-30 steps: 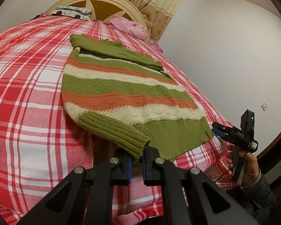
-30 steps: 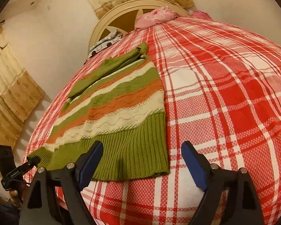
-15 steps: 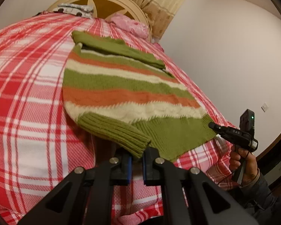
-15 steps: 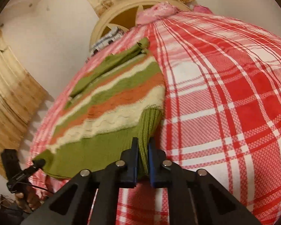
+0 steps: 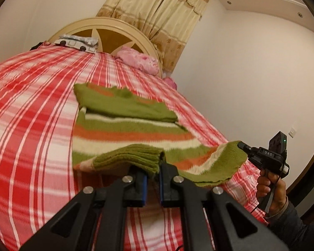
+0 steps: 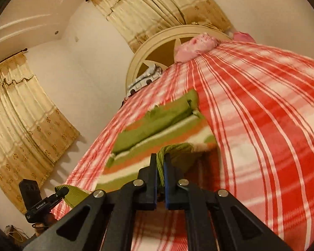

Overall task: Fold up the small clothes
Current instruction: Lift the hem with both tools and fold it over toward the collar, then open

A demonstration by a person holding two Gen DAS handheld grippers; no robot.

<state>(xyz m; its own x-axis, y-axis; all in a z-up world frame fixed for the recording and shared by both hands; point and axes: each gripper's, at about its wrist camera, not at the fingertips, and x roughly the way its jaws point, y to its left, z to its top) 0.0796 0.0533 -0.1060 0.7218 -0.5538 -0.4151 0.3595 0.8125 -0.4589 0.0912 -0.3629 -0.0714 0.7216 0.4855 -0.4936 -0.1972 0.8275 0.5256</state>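
The striped sweater (image 5: 123, 129) lies on the plaid bed (image 5: 31, 125), its ribbed green hem raised off the cover at both near corners. The left gripper (image 5: 152, 179) has its jaws pinching one hem corner; the right gripper (image 6: 160, 177) has just closed its jaws on the other, with knit bunched between them. The step in hand looks like the bottom-to-top fold (sleeves already lie across the chest). Next, both corners should travel together toward the collar, kept level so the hem lands square.
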